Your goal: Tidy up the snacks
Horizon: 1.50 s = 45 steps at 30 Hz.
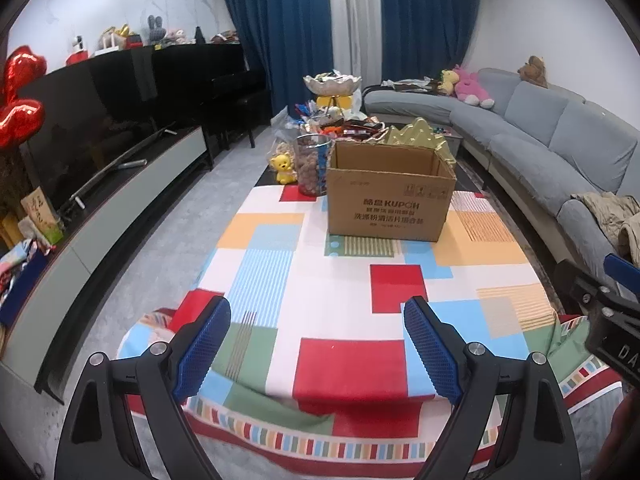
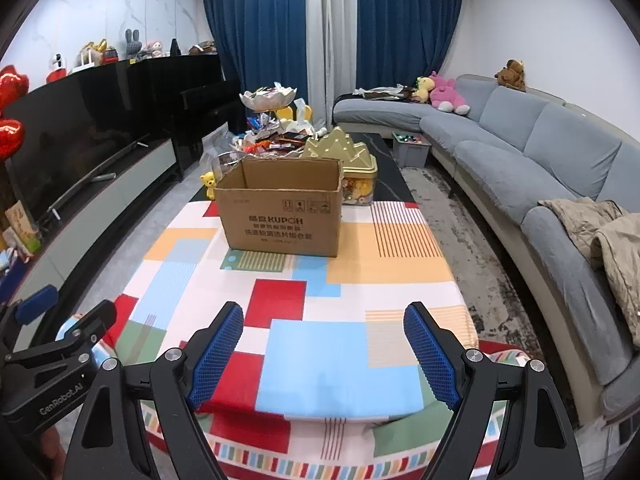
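An open brown cardboard box (image 1: 390,192) (image 2: 282,216) stands on the table's patchwork cloth (image 1: 340,280) (image 2: 320,280), past its middle. Behind the box lies a heap of packaged snacks (image 1: 344,126) (image 2: 276,142), with a clear jar of snacks (image 1: 312,164), a gold crown-lidded tin (image 1: 420,140) (image 2: 352,168) and a white pedestal bowl (image 1: 332,82) (image 2: 268,98). My left gripper (image 1: 316,344) hangs open over the table's near edge, nothing between its blue pads. My right gripper (image 2: 324,348) is open beside it, also holding nothing. Each gripper shows at the edge of the other's view.
A small yellow bear figure (image 1: 283,168) (image 2: 208,184) stands left of the box. A black TV and low cabinet (image 1: 100,148) run along the left. A grey sofa (image 2: 540,160) with plush toys curves along the right, and a grey bin (image 2: 412,146) sits on the floor.
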Motion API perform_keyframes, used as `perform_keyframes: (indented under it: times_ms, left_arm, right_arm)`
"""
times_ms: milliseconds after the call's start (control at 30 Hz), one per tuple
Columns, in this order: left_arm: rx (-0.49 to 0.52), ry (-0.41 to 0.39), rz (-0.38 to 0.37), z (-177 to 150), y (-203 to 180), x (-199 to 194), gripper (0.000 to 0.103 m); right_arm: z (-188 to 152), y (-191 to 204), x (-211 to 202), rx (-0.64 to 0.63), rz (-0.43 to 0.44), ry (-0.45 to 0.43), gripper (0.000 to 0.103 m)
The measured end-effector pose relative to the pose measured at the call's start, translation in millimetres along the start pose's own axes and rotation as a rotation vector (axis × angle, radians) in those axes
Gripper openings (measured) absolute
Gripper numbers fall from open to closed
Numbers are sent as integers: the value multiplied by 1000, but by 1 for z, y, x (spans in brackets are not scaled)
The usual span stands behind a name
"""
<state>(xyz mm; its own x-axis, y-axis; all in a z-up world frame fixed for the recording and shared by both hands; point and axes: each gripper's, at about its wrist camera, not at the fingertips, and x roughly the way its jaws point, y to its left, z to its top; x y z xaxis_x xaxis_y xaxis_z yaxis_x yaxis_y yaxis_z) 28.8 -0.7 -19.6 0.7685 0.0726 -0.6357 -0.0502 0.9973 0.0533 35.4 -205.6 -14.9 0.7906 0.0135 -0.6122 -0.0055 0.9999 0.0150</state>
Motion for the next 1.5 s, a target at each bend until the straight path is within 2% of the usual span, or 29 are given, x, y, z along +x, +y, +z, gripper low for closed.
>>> perform_keyframes:
  times_ms: [500,1500]
  left_arm:
    - [-23,-85,51,-12,14,-36,93]
    - [-19,-91,55,-10,12,-36,93]
  right_arm:
    - [-9,5,-32,-11,-12,-74,83]
    - [-2,0,-34,-3,-13,-88,85]
